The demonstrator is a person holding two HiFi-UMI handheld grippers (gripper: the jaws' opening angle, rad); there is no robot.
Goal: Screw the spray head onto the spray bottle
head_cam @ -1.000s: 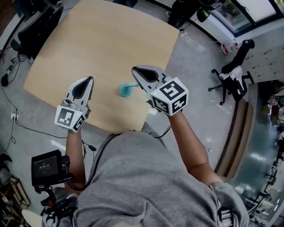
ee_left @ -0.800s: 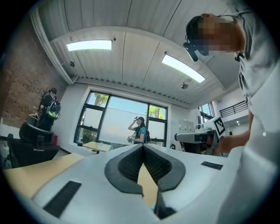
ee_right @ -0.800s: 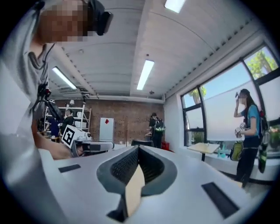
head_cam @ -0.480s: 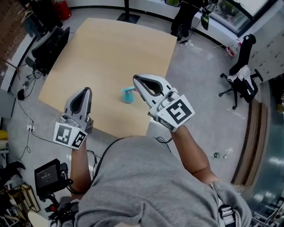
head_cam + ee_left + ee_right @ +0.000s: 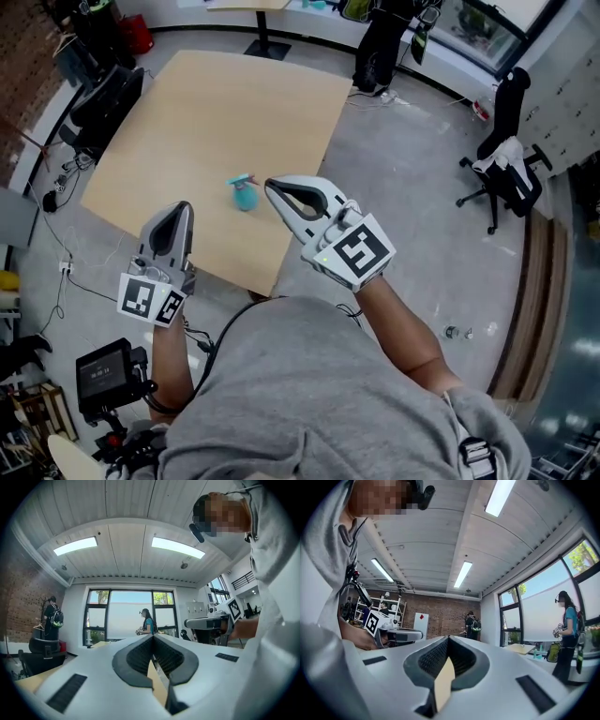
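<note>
A small teal spray bottle with its spray head on top stands on the light wooden table, near the table's front edge. My right gripper hovers just right of the bottle, shut and holding nothing. My left gripper hangs over the table's front edge, left of the bottle and nearer to me, also shut and empty. Both gripper views look level across the room: the left gripper and the right gripper show closed jaws with no bottle in sight.
A black office chair stands on the grey floor at the right. Dark equipment and cables sit left of the table. A handheld device is at my lower left. People stand by the windows and the brick wall.
Both grippers have drawn back toward me, away from the bottle. The view has shifted, so the bottle now appears further left and up on the table.
</note>
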